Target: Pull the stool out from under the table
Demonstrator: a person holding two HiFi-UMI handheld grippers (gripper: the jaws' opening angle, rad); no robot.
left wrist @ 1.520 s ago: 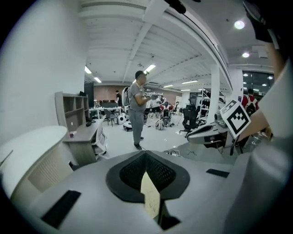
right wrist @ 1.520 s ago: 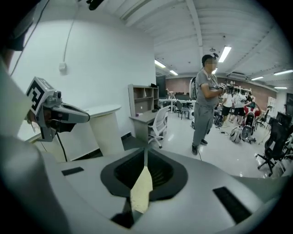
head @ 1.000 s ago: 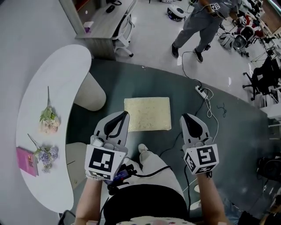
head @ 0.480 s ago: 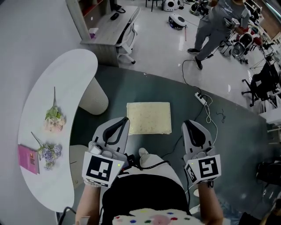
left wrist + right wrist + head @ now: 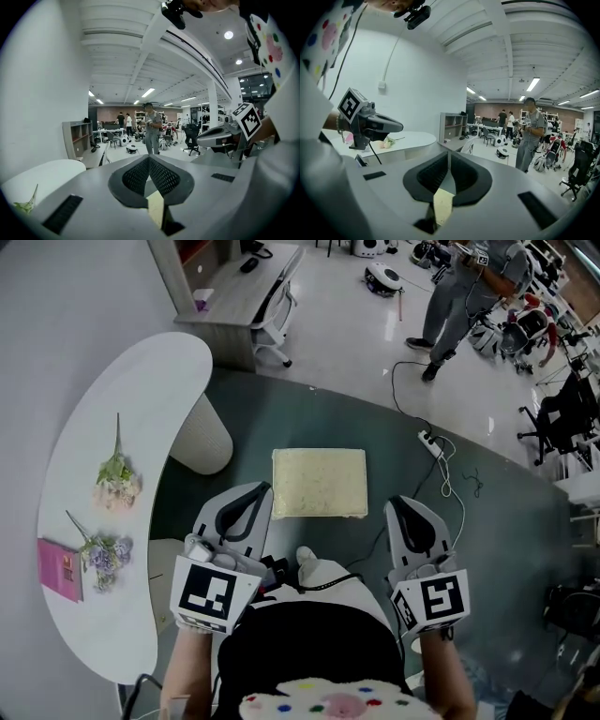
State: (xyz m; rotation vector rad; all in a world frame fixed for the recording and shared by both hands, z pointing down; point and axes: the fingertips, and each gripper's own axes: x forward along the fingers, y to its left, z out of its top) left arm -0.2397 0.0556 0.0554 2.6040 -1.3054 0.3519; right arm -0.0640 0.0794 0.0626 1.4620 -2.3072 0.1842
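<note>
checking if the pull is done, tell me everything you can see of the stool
The stool shows only from above: a square, pale cream seat with a rough, fuzzy-looking top; legs hidden. It sits flat on the dark grey-green floor, clear of the curved white table. Nothing touches it: the left gripper and right gripper, both shut and empty, are held apart from it on its near side.
</note>
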